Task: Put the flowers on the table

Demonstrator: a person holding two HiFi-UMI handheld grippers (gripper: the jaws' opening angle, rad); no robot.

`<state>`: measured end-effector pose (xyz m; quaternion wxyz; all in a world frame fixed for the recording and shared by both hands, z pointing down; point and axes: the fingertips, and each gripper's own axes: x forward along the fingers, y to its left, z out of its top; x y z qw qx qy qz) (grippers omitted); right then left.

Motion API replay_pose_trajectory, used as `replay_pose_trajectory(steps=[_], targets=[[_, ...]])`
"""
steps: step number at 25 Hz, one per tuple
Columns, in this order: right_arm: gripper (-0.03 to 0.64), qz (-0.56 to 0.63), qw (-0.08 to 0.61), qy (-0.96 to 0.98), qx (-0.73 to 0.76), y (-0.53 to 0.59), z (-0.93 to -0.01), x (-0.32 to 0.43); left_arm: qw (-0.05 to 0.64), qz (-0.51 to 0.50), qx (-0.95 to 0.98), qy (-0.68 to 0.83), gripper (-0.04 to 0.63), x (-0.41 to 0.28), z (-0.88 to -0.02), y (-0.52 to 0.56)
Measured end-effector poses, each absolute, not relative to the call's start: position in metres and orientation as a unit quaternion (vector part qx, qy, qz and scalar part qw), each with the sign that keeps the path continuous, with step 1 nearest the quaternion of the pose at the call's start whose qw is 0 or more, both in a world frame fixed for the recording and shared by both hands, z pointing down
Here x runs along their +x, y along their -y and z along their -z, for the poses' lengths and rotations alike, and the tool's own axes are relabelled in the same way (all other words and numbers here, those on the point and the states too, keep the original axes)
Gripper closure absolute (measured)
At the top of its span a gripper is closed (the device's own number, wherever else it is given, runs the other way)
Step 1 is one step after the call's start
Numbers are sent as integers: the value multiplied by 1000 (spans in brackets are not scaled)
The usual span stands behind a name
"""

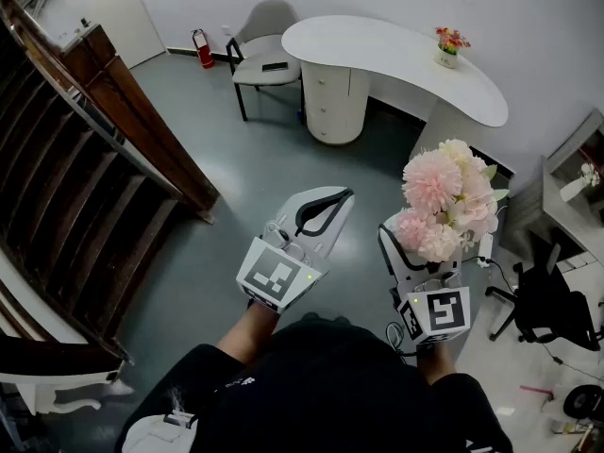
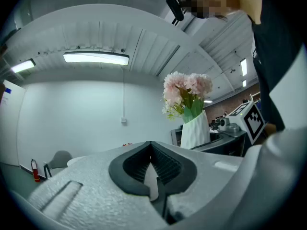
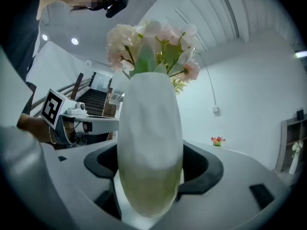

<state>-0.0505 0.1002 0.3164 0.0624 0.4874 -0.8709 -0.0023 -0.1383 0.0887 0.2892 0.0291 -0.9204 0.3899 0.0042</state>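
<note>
A bunch of pink and cream flowers [image 1: 445,199] stands in a white vase [image 3: 149,143], upright between the jaws of my right gripper [image 1: 422,270]. The pads press on the vase's sides, and in the head view the blooms hide most of it. My left gripper [image 1: 326,210] is level beside it on the left, shut with nothing in it. The left gripper view shows the closed fingertips [image 2: 151,145] and, beyond them, the vase [image 2: 194,128] with its flowers [image 2: 184,90]. A curved white table [image 1: 396,50] stands ahead across the grey floor.
A small pot of red flowers [image 1: 450,47] sits on the table's right part. A grey chair [image 1: 264,50] and a red fire extinguisher [image 1: 203,50] stand at its left. A wooden staircase [image 1: 85,159] fills the left side; a black office chair [image 1: 552,305] is at right.
</note>
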Motion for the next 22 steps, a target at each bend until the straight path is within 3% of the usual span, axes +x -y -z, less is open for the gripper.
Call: replay_pose_trajectory(steps=[22], targets=[[245, 0, 54, 857, 513, -111, -310, -54, 30, -14, -930, -365, 598, -143, -292, -92]])
